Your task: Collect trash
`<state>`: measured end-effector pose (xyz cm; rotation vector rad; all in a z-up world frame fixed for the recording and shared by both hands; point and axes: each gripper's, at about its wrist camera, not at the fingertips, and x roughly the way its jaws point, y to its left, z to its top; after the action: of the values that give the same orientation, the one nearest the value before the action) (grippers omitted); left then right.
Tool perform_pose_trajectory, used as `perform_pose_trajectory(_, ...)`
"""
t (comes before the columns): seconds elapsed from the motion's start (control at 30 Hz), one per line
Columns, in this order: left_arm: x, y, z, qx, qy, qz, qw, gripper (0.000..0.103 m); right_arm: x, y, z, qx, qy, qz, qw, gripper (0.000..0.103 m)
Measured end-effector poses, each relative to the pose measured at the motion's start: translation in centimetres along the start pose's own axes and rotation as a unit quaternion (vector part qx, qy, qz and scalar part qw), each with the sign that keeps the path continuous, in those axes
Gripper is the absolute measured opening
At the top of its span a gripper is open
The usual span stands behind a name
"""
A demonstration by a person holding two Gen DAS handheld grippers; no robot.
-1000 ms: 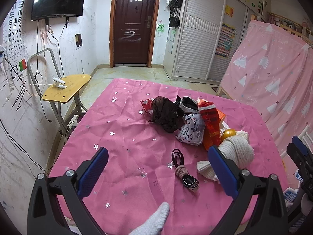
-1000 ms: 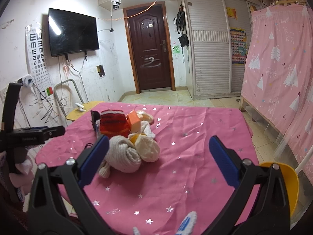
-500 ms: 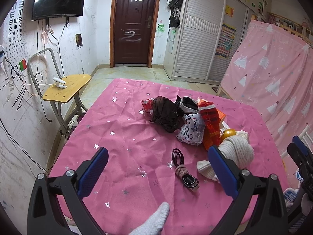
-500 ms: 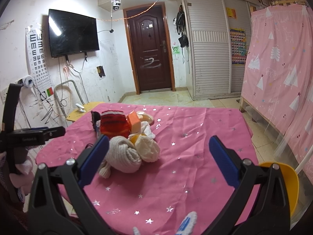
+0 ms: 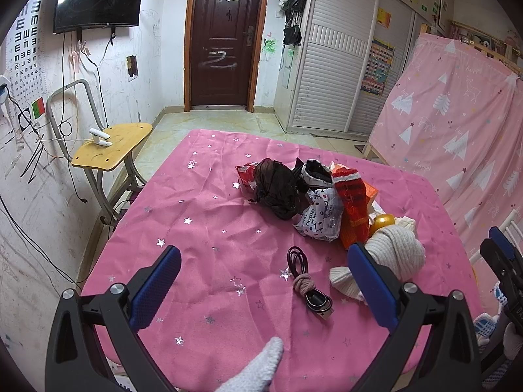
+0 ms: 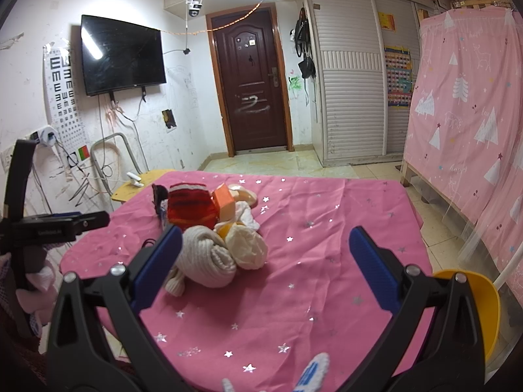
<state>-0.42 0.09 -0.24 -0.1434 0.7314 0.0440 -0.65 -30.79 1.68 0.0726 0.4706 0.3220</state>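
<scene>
A heap of things lies on the pink star-print tablecloth (image 5: 202, 228): a crumpled red wrapper (image 5: 245, 174), a dark brown stocking bundle (image 5: 278, 189), a white printed plastic bag (image 5: 322, 215), a red knit sock (image 5: 351, 202), an orange box (image 6: 224, 205), and a cream rolled sock (image 5: 397, 253) (image 6: 209, 259). A coiled dark cable (image 5: 309, 281) lies in front of the heap. My left gripper (image 5: 264, 289) hovers open above the near table edge, nothing between its fingers. My right gripper (image 6: 261, 269) is open at the table's right side, with the cream sock by its left finger (image 6: 157, 268).
A yellow bin (image 6: 480, 307) stands below the table at the right. A small yellow side table (image 5: 111, 145) with a white clip stands at the left near the wall. A pink curtain (image 5: 457, 130) hangs on the right. A gloved fingertip (image 5: 258, 369) shows at the bottom edge.
</scene>
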Motion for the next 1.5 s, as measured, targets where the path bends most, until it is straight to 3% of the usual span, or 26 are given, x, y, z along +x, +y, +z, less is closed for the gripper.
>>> perform_pose_trajectory(0.37, 0.5, -0.2, -0.3, 0.004, 0.008, -0.002, 1.0, 0.094, 0.2, 0.6, -0.7, -0.002, 0.006, 0.006, 1.0, 0.098)
perform_pose_trajectory(0.77, 4.1, -3.1, -2.7, 0.057, 0.095, -0.053, 0.9924, 0.094, 3.1, 4.7, -1.7, -0.035, 0.05, 0.06, 0.996, 0.098)
perform_pose_trajectory(1.1, 7.9, -2.8, -2.6, 0.041, 0.135, -0.027, 0.9897, 0.092, 6.5, 5.1, -2.0, -0.025, 0.105, 0.074, 0.991, 0.098)
perform_pose_trajectory(1.17, 8.5, -2.5, -2.4, 0.04, 0.138, -0.02, 0.9894, 0.088, 7.0, 5.0, -2.1, -0.023, 0.111, 0.074, 0.991, 0.098)
perform_pose_trajectory(1.3, 8.9, -2.5, -1.5, 0.047, 0.132, 0.003, 0.9901, 0.059, 8.0, 4.8, -2.2, -0.012, 0.128, 0.077, 0.989, 0.098)
perform_pose_trajectory(1.43, 8.9, -2.8, -0.9, 0.062, 0.132, 0.003, 0.9894, 0.046, 8.6, 4.8, -2.3, -0.01, 0.141, 0.08, 0.987, 0.098)
perform_pose_trajectory(1.5, 8.3, -3.6, -1.1, 0.079, 0.126, 0.005, 0.9889, 0.031, 8.9, 4.8, -2.5, -0.012, 0.15, 0.081, 0.985, 0.098)
